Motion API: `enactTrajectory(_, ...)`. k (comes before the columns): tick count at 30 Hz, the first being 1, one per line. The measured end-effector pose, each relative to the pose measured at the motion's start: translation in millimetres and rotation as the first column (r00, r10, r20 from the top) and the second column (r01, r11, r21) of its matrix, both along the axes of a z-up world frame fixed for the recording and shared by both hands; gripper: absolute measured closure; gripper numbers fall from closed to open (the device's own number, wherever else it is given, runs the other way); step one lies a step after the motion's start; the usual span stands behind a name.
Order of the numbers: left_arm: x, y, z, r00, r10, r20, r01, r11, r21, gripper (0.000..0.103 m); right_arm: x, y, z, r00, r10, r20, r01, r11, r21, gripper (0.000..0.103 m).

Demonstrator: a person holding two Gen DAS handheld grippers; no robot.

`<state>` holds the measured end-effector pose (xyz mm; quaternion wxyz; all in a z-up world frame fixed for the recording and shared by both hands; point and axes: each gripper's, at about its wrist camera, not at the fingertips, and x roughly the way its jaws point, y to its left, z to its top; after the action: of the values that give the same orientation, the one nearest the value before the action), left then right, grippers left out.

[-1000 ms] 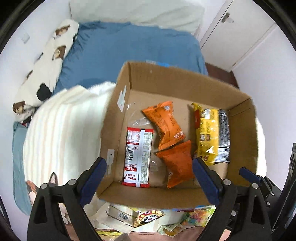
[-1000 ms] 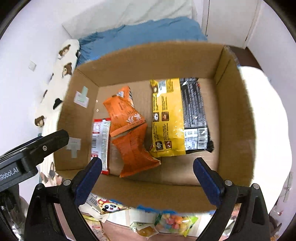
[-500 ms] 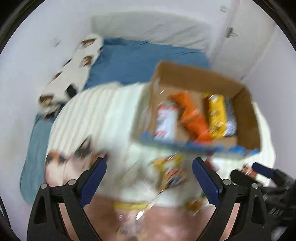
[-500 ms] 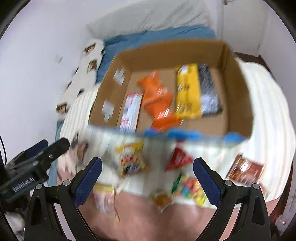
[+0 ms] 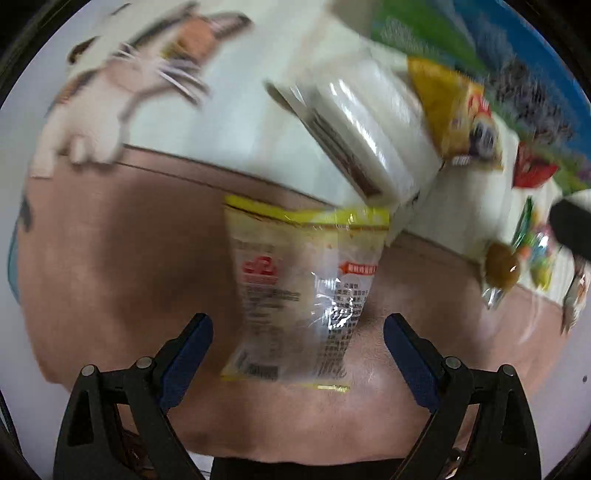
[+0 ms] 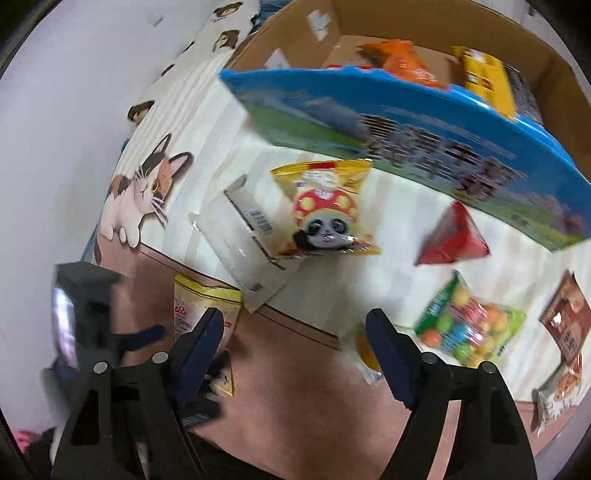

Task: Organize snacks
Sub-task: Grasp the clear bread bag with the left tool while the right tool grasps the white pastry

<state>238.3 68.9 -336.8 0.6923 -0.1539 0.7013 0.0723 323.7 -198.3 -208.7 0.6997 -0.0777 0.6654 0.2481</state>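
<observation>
On the bed's blanket (image 6: pixel 229 122), your box (image 6: pixel 369 29) holds a few packets; several remain outside. Both tongs, left tongs (image 5: pixel 297 345) and right tongs (image 6: pixel 294 341), have just been narrowing yet stand apart, empty; a clear packet (image 5: pixel 301 291) lies between the left pair.

Both wrist views look steeply down, close, sharing the yellow-edged packet (image 5: pixel 303 291).

Bare brown blanket (image 5: pixel 110 258) is seen left of the left fingers (image 5: pixel 192 343). A clear snack bag (image 5: pixel 303 295) lies between them, and a white box (image 5: pixel 369 122) blocks beyond.
</observation>
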Motion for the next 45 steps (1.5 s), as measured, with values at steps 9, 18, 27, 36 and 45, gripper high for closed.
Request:
enactTrajectory(9,-21,65,4,0.966,0.253,0.055,-0.253,0.967,0.000,0.052,13,82,-23,0.987,0.162,-0.013,-0.163,0.986,-0.041,0.021)
enactTrajectory(18,-20,71,-5,0.965,0.258,0.049,-0.259,0.966,0.015,0.049,17,115,-67,0.982,0.187,-0.008,-0.186,0.968,-0.171,0.045)
enactTrajectory(27,-10,22,0,0.986,0.116,0.116,-0.119,0.993,0.012,0.050,-6,5,-64,0.960,-0.189,-0.208,0.184,0.982,-0.043,0.048)
enactTrajectory(36,8,-49,-9,0.993,-0.082,0.082,0.080,0.997,0.017,0.049,-33,-81,-69,0.866,-0.443,-0.232,0.448,0.893,-0.034,0.044)
enactTrajectory(45,18,-45,-23,0.993,-0.091,0.081,0.089,0.996,0.026,0.049,-47,-35,-80,0.946,-0.289,-0.145,0.277,0.956,-0.094,0.038)
